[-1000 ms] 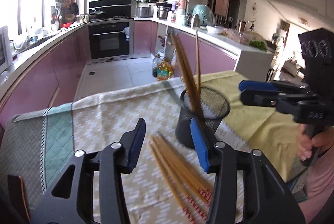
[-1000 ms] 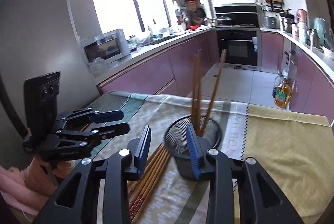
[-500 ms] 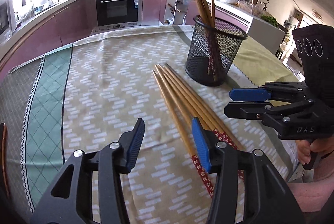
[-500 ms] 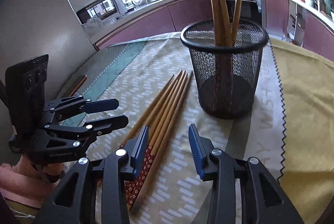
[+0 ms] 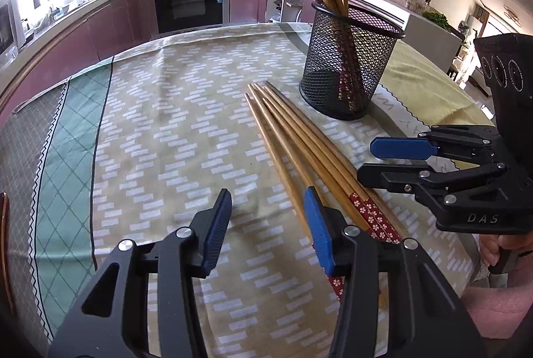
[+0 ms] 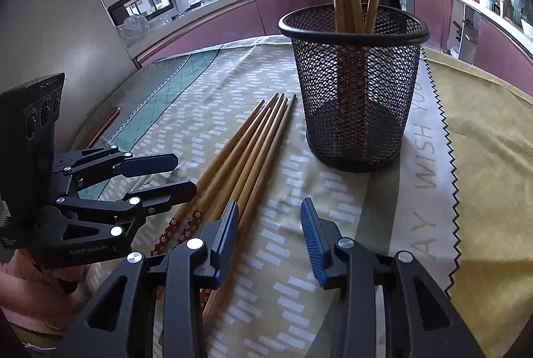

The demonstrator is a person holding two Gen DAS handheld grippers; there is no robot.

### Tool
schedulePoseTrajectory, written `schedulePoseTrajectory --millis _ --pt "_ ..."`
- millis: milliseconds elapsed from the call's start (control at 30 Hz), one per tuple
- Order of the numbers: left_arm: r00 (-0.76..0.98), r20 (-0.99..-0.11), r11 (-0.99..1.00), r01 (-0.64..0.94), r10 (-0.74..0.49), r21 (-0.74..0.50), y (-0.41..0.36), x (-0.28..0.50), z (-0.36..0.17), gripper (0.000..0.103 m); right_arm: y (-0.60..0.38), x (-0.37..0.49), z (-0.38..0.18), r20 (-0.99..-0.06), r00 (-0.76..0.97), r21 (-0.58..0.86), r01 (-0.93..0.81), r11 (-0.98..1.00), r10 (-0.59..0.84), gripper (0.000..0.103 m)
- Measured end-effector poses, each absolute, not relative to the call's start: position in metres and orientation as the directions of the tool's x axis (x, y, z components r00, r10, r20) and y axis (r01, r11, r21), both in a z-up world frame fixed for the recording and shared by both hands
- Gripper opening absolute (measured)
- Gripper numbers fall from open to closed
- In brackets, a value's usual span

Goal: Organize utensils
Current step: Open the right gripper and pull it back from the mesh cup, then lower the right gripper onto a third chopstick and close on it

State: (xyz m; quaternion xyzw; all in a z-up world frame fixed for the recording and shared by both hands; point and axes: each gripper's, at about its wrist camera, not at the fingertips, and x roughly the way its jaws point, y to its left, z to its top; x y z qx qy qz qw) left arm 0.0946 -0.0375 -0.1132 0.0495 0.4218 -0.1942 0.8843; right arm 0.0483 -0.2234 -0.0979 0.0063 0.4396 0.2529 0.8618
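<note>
1. My left gripper (image 5: 268,218) is part open with nothing between its pads, hovering just left of the loose chopsticks (image 5: 296,144).
2. My right gripper (image 6: 269,229) is likewise part open and empty, just right of them.
3. The chopsticks lie beside the mesh holder (image 5: 349,64), which has some standing inside.

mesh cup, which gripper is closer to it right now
Right. The right gripper hovers just short of the mesh cup; the left gripper sits farther away, across the loose chopsticks.

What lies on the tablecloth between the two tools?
The loose chopsticks lie there, between the left tool and the right tool. The left wrist view shows it.
</note>
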Motion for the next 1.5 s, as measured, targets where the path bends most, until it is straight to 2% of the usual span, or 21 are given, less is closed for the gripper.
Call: schedulePoseTrajectory --millis 233,400,467,767,933,1033,1067,1200,1500 --pt "0.564 -0.772 0.919 0.389 -0.292 -0.063 -0.042 0.096 -0.115 0.042 -0.222 0.049 -0.098 -0.763 0.489 0.208 -0.434 0.877 0.423 0.036" --pt "0.563 -0.776 0.922 0.384 -0.284 -0.058 -0.039 0.098 -0.116 0.033 -0.218 0.050 -0.097 -0.770 0.494 0.183 -0.435 0.882 0.404 0.036" --pt "0.560 -0.778 0.922 0.382 -0.285 -0.062 -0.037 0.099 -0.115 0.032 -0.218 0.050 -0.097 -0.775 0.495 0.170 -0.434 0.885 0.392 0.032" --pt "0.565 -0.782 0.922 0.386 -0.264 -0.032 -0.043 0.104 -0.116 0.032 -0.206 0.058 -0.099 -0.785 0.501 0.130 -0.441 0.888 0.364 0.025" --pt "0.569 -0.781 0.926 0.376 -0.258 -0.033 -0.045 0.109 -0.116 0.026 -0.206 0.063 -0.101 -0.780 0.506 0.148 -0.424 0.893 0.369 0.018" --pt "0.569 -0.781 0.930 0.365 -0.258 -0.042 -0.044 0.110 -0.116 0.018 -0.210 0.064 -0.101 -0.774 0.499 0.179 -0.416 0.891 0.389 0.009" --pt "0.567 -0.781 0.931 0.361 -0.263 -0.051 -0.043 0.111 -0.116 0.014 -0.212 0.064 -0.102 -0.773 0.498 0.187 -0.413 0.891 0.394 0.009" --pt "0.566 -0.780 0.937 0.343 -0.266 -0.070 -0.040 0.112 -0.116 0.009 -0.218 0.065 -0.102 -0.763 0.496 0.225 -0.395 0.891 0.413 0.007" --pt "0.576 -0.760 0.937 0.326 -0.300 -0.123 -0.029 0.105 -0.109 0.008 -0.233 0.061 -0.089 -0.711 0.510 0.304 -0.397 0.866 0.484 0.006"
